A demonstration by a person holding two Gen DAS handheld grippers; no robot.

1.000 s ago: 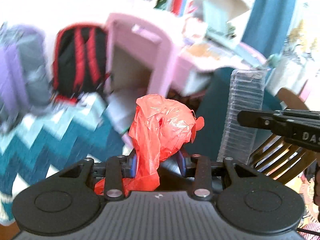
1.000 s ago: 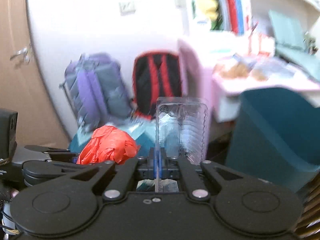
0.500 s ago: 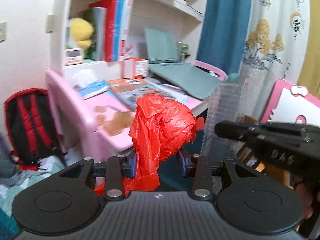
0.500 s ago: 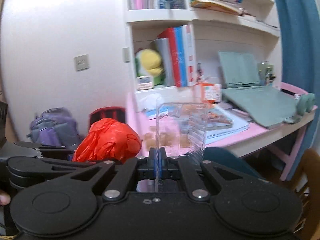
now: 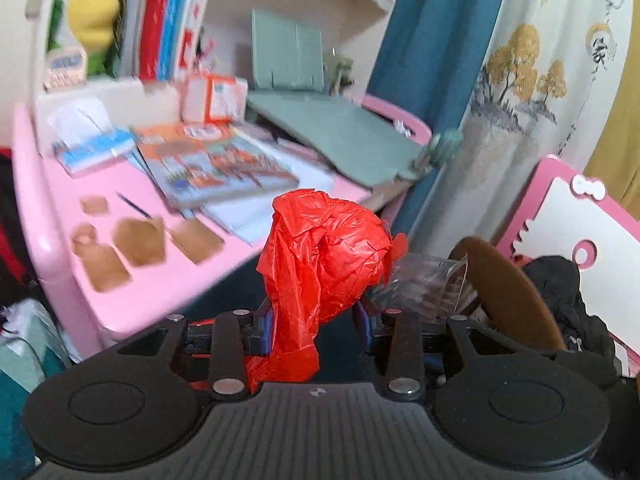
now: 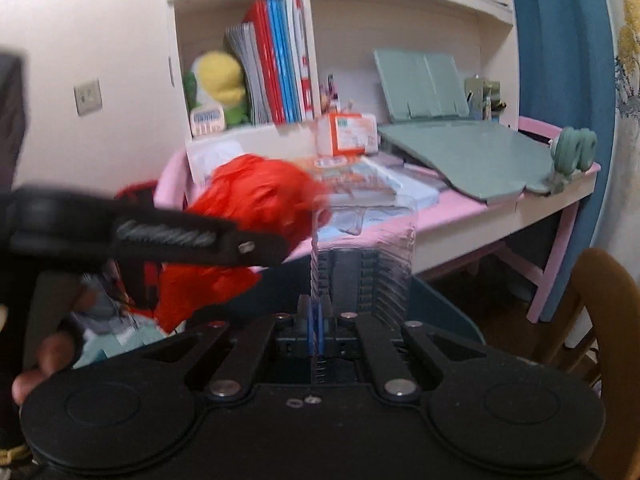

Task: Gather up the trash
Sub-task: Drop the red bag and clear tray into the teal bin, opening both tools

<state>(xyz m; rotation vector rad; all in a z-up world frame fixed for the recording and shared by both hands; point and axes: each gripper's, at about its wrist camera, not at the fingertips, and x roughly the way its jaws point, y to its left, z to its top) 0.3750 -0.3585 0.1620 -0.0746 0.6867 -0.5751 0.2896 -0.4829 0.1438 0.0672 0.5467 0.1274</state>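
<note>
My left gripper [image 5: 314,316] is shut on a crumpled red plastic bag [image 5: 324,260], held in the air in front of the pink desk [image 5: 160,292]. The bag also shows in the right wrist view [image 6: 256,204], with the left gripper's black body crossing in front of it. My right gripper [image 6: 316,312] is shut on the edge of a clear ribbed plastic container [image 6: 364,252], held upright; it shows in the left wrist view [image 5: 424,284] to the bag's right. A dark teal trash bin [image 6: 444,312] sits below the container.
The pink desk carries books [image 5: 216,168], brown paper scraps [image 5: 140,240], a tissue box [image 5: 88,136] and a green slanted board [image 5: 340,136]. A shelf of books [image 6: 280,76] stands behind. A wooden chair back [image 5: 504,292] is at the right, near a blue curtain [image 5: 432,40].
Both grippers have swung from facing the backpacks and rug up toward the desk and shelf. The left gripper has moved across in front of the right camera. Both grips are unchanged.
</note>
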